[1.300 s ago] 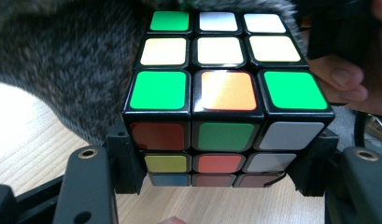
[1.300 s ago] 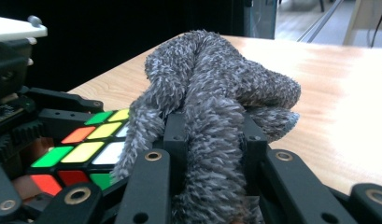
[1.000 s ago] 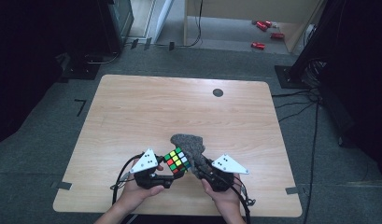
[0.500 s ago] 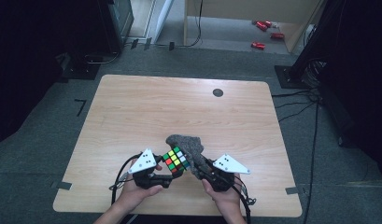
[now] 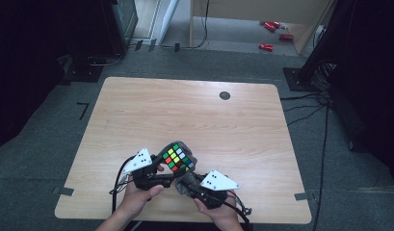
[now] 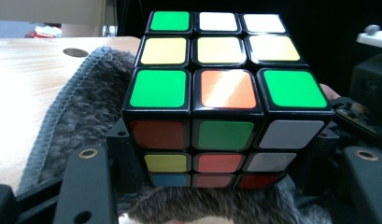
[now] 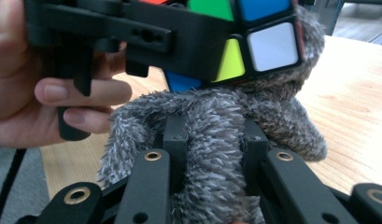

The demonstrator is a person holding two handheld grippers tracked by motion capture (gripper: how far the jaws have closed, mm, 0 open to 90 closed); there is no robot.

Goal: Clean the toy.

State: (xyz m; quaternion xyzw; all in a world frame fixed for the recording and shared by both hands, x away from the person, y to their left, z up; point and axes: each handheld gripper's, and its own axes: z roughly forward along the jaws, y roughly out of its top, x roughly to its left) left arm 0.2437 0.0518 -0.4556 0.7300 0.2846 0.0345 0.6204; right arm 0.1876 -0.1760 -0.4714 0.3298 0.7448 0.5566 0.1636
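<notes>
A scrambled Rubik's cube (image 5: pixel 177 159) (image 6: pixel 216 93) is held above the near part of the wooden table (image 5: pixel 185 110). My left gripper (image 5: pixel 169 168) (image 6: pixel 221 186) is shut on the cube's sides. A grey fuzzy cloth (image 5: pixel 186 185) (image 6: pixel 72 116) (image 7: pixel 212 121) wraps under and behind the cube. Just right of the cube, my right gripper (image 5: pixel 190 185) (image 7: pixel 212 140) is shut on a bunched fold of that cloth. In the right gripper view the cube's (image 7: pixel 254 44) lower corner rests against the cloth, with the left gripper's black body (image 7: pixel 109 28) and a hand (image 7: pixel 39 93) beside it.
A small dark round disc (image 5: pixel 225 95) sits near the table's far edge. Beyond the table, red objects (image 5: pixel 271 26) lie on the floor. Cables (image 5: pixel 324 106) run along the floor on the right. Black equipment stands at the far left.
My right gripper has moved left and nearer, drawing the cloth in under the cube. The cube has shifted slightly up and left and tilted; the left hand has barely moved.
</notes>
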